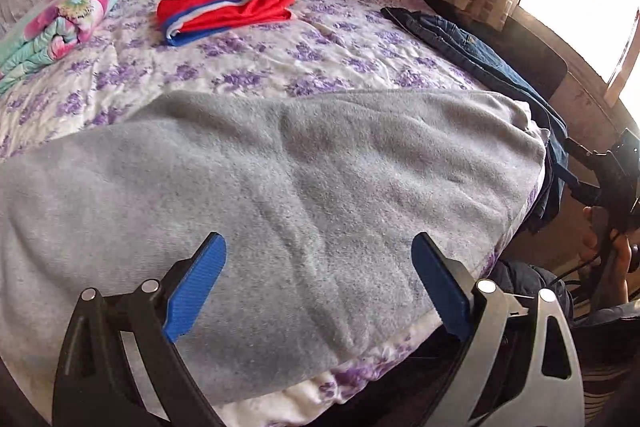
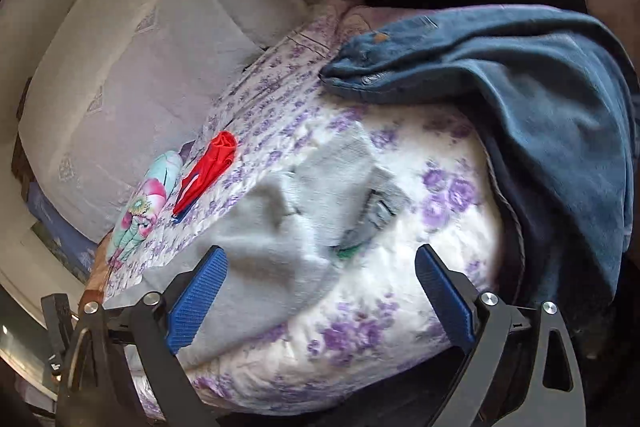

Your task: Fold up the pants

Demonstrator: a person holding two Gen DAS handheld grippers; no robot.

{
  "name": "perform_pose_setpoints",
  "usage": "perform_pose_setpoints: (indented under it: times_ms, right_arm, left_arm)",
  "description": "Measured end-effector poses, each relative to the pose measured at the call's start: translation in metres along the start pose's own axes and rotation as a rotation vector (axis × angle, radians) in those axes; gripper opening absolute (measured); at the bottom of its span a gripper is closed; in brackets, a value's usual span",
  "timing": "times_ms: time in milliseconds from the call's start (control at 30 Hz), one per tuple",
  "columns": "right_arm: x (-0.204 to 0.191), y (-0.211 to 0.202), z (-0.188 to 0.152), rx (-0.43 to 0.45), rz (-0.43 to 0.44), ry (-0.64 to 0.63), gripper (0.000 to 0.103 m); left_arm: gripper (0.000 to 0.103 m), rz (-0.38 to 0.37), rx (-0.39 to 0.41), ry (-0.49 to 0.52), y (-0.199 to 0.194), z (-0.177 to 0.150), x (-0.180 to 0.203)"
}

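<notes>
Purple-flowered quilt covers the bed (image 1: pixel 248 67), and the risks run from it downward. Grey fleece pants (image 1: pixel 280 187) lie spread across its near part, one end reaching the bed's rounded near corner and edge in both views; a tug toward that side could, I judge, drag the fabric off the mattress. Dark blue jeans (image 2: pixel 540 107) are heaped along the bed's side just beside the grey pants, apart from them in the right wrist view, so a wide sweep might snag denim and fold two garments together. Farther back, well apart, sit a folded red shorts (image 1: pixel 228 11) and a rolled floral blanket (image 1: pixel 60 23), unlikely to interfere. The left gripper (image 1: pixel 320 283) hovers over the grey fabric with jaws spread wide and holding nothing; the right gripper (image 2: pixel 320 291) also stands spread and empty, over the pants' waist end and bare quilt. Thick, soft fleece could bunch, and a shallow pinch may catch only the top layer, leaving a crooked fold.
</notes>
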State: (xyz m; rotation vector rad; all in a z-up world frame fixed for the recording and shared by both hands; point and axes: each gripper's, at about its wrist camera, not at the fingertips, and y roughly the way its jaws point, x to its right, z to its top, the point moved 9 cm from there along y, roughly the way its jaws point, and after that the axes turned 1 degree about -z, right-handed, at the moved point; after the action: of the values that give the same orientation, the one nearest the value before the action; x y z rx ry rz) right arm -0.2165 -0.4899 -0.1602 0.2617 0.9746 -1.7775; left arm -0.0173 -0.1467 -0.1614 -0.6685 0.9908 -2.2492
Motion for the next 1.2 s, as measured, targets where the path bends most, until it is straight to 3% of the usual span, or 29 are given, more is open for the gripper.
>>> perform_pose_setpoints:
  times_ms: [133, 233, 267, 300, 333, 400, 433, 533, 667, 833, 967, 1033, 1100, 1133, 1200]
  right_arm:
    - [0.016, 0.030, 0.001, -0.019, 0.000, 0.007, 0.084]
    - [0.017, 0.040, 0.012, 0.043, 0.002, 0.007, 0.082]
    - [0.013, 0.043, 0.014, 0.050, 0.002, -0.009, 0.077]
    - [0.008, 0.050, 0.015, 0.034, 0.023, -0.019, 0.061]
    - [0.009, 0.056, 0.015, 0.010, 0.049, -0.013, 0.052]
    - [0.007, 0.063, 0.015, -0.018, 0.080, 0.004, 0.045]
    - [0.006, 0.065, 0.015, -0.019, 0.095, 0.002, 0.033]
    - [0.004, 0.058, 0.013, -0.007, 0.150, 0.019, 0.024]
    - [-0.026, 0.033, 0.020, 0.069, 0.126, -0.073, 0.023]
    - [-0.153, 0.001, 0.024, 0.149, 0.158, -0.434, 0.024]
    - [-0.266, 0.030, -0.045, 0.034, 0.208, -0.773, 0.026]
    - [-0.294, 0.069, -0.100, -0.097, 0.187, -0.920, 0.045]
    - [-0.297, 0.116, -0.170, -0.298, 0.172, -1.055, 0.062]
    - [-0.292, 0.128, -0.190, -0.335, 0.152, -1.094, 0.067]
    - [-0.298, 0.113, -0.194, -0.240, 0.195, -1.141, 0.071]
  left_arm:
    - [0.092, 0.121, -0.027, 0.009, 0.021, -0.008, -0.012]
    - [0.093, 0.131, -0.012, -0.052, 0.023, -0.006, -0.032]
    - [0.093, 0.139, -0.004, -0.071, 0.022, -0.004, -0.038]
    - [0.093, 0.153, 0.004, -0.084, 0.022, -0.002, -0.042]
    - [0.093, 0.160, 0.008, -0.093, 0.022, -0.001, -0.045]
    - [0.093, 0.170, 0.011, -0.088, 0.023, -0.001, -0.044]
    - [0.094, 0.180, 0.012, -0.076, 0.024, -0.001, -0.042]
    - [0.094, 0.169, 0.013, -0.075, 0.022, -0.002, -0.042]
    - [0.094, 0.127, 0.021, -0.114, 0.011, -0.002, -0.043]
    - [0.094, 0.113, 0.095, -0.183, -0.032, 0.000, -0.057]
    - [0.094, 0.160, 0.186, -0.218, -0.076, -0.003, -0.076]
    - [0.094, 0.191, 0.211, -0.234, -0.089, -0.009, -0.086]
    - [0.094, 0.207, 0.206, -0.265, -0.092, -0.018, -0.097]
    - [0.094, 0.210, 0.193, -0.287, -0.092, -0.025, -0.103]
    - [0.094, 0.212, 0.182, -0.315, -0.094, -0.036, -0.113]
